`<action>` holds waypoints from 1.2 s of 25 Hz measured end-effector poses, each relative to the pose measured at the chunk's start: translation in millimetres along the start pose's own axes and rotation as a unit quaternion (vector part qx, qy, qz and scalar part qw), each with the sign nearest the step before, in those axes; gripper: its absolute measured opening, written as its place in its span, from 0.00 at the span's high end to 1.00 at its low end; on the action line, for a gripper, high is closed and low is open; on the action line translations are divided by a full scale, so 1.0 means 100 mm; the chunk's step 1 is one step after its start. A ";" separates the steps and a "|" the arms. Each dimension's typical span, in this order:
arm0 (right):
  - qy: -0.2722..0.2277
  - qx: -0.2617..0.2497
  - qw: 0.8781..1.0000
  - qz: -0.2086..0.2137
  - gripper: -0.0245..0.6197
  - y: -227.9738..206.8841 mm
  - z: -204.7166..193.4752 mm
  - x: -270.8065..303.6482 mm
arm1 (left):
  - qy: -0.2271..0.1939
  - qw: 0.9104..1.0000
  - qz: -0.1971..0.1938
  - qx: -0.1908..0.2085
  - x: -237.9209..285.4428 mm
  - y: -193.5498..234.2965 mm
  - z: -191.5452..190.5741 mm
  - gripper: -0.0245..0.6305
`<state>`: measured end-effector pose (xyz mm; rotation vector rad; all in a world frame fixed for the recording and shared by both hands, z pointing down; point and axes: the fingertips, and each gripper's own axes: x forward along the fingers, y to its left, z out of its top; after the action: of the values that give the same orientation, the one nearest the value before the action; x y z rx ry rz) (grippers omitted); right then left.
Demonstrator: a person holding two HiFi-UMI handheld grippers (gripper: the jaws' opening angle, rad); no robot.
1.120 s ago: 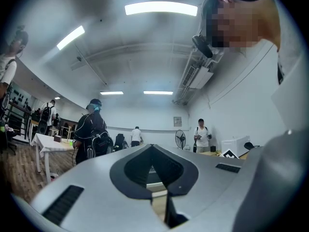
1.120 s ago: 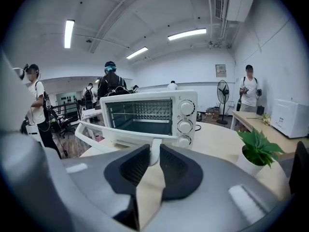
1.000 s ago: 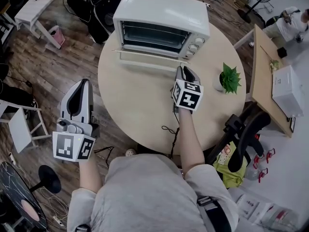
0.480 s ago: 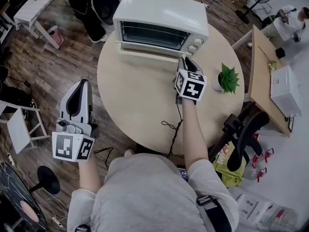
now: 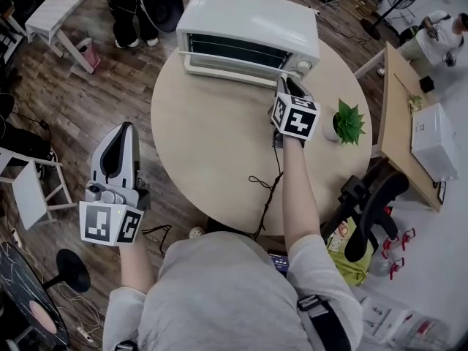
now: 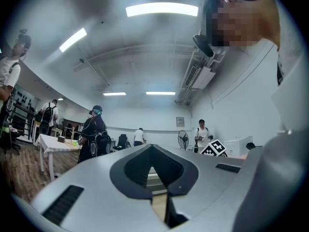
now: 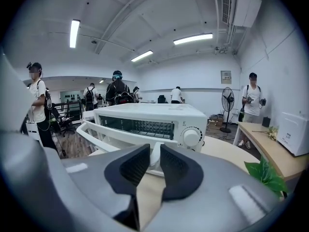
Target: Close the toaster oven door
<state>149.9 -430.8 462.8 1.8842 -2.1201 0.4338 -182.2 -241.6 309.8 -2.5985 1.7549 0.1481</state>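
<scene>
A white toaster oven (image 5: 248, 20) stands at the far side of the round table (image 5: 212, 145). Its glass door (image 5: 232, 69) is tilted up, most of the way towards the oven front. My right gripper (image 5: 287, 83) is at the door's right end, below the knobs (image 7: 191, 137). Its jaws stand a little apart and are closing; the door's white edge (image 7: 153, 154) shows in the gap, with no pad pressing on it. My left gripper (image 5: 128, 126) is held over the floor left of the table, shut and holding nothing; the left gripper view (image 6: 152, 149) shows its tips meeting.
A small potted plant (image 5: 349, 119) stands on the table right of my right gripper. A black cable (image 5: 267, 189) trails over the table's near edge. A wooden side table (image 5: 398, 115) with a white box (image 5: 435, 137) and a chair (image 5: 365, 203) are to the right. People stand beyond the oven.
The oven door has swung up from lying flat to nearly against the oven front. My right gripper has moved forward and up with it. The left gripper has stayed put.
</scene>
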 end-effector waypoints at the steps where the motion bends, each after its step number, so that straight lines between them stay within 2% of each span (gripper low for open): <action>1: 0.000 0.000 1.000 0.000 0.85 0.00 0.02 0.02 | 0.000 1.000 0.002 0.000 -0.01 0.01 0.00 0.95; 30: -0.006 0.002 1.000 0.002 0.87 -0.12 0.42 0.38 | 0.002 0.999 0.041 0.007 -0.13 0.20 0.04 0.95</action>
<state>157.4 -483.4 440.2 1.8890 -2.1323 0.4289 -206.0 -237.4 308.0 -2.5203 1.8565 0.1291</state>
